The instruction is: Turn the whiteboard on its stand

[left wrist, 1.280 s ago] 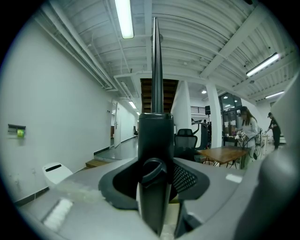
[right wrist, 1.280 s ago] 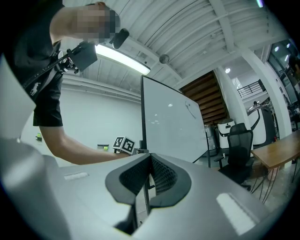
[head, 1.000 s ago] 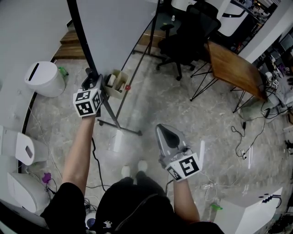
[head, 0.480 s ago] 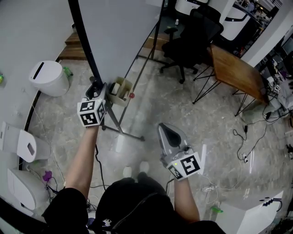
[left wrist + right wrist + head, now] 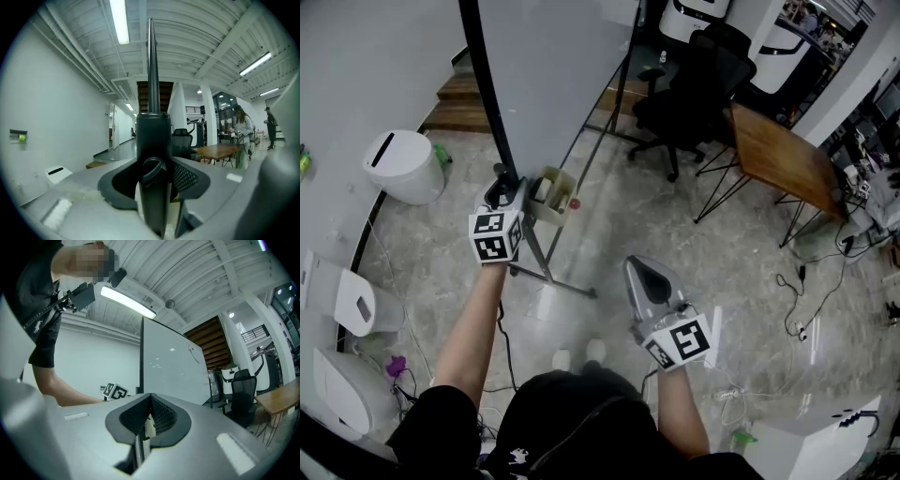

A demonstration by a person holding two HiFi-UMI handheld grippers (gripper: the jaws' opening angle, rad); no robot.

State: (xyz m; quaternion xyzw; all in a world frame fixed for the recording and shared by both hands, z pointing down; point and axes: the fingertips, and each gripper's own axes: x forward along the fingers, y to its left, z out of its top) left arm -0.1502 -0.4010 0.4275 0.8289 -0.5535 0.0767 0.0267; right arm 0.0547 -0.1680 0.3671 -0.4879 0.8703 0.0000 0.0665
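Your left gripper (image 5: 502,184) straddles the black side edge (image 5: 151,70) of the whiteboard (image 5: 553,66), low down. Its jaws are opening with the edge between them. Your right gripper (image 5: 645,274) is over open floor, jaws together, nothing in them. The board sits on its stand (image 5: 546,267). White bin (image 5: 401,164) is near on the left. Office chair (image 5: 689,89) and wooden table (image 5: 783,150) are well apart on the right.

Large whiteboard (image 5: 553,75), plain white face, black frame edge down its near side, seen steeply from above, carried on a thin dark metal stand (image 5: 546,267), slim legs spread on the grey marbled floor (image 5: 619,239), small beige tray (image 5: 551,190) at its lower corner.
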